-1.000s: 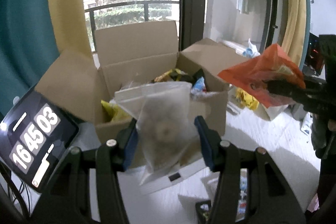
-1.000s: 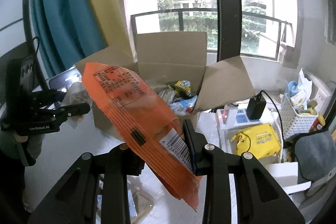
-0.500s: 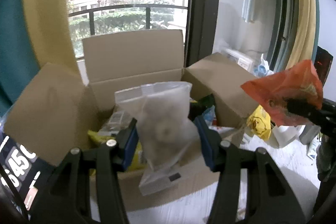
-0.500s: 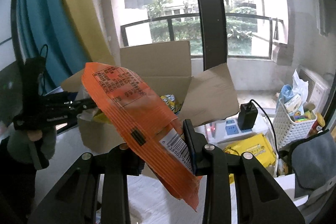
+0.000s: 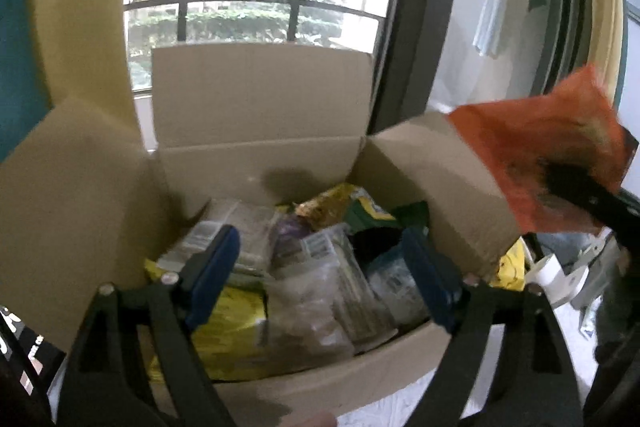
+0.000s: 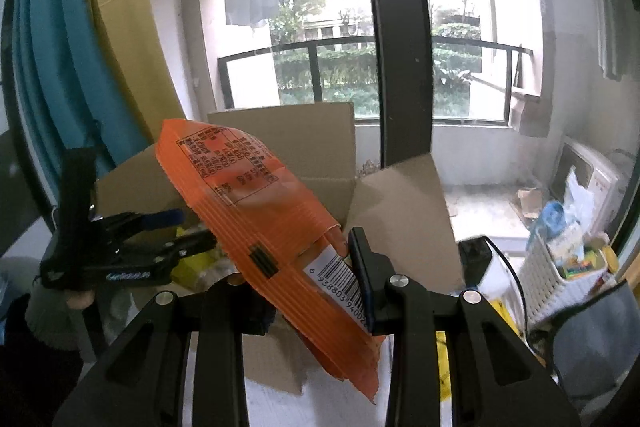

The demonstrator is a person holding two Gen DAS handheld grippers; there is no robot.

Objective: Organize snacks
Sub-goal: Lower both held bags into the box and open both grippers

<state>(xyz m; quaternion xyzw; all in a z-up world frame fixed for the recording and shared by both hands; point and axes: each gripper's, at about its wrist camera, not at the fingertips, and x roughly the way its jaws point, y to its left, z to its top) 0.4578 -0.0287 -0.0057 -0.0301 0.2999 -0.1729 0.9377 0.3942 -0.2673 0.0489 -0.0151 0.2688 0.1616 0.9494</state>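
A white tabletop carries one open brown cardboard box, its four flaps standing up, set before a tall window with a black balcony railing and greenery outside. Teal and yellow curtains hang at the left; a white slatted basket of small items sits at the right.

Two grippers are at work. The left gripper hangs over the box with its blue-padded jaws having just been opening — nothing is between them, and the clear plastic snack bag lies below in the box among several other packets, yellow, green and clear.

The right gripper is clamped on one orange foil snack packet, barcode by the right pad — held tilted in the air just before the box's near right flap.
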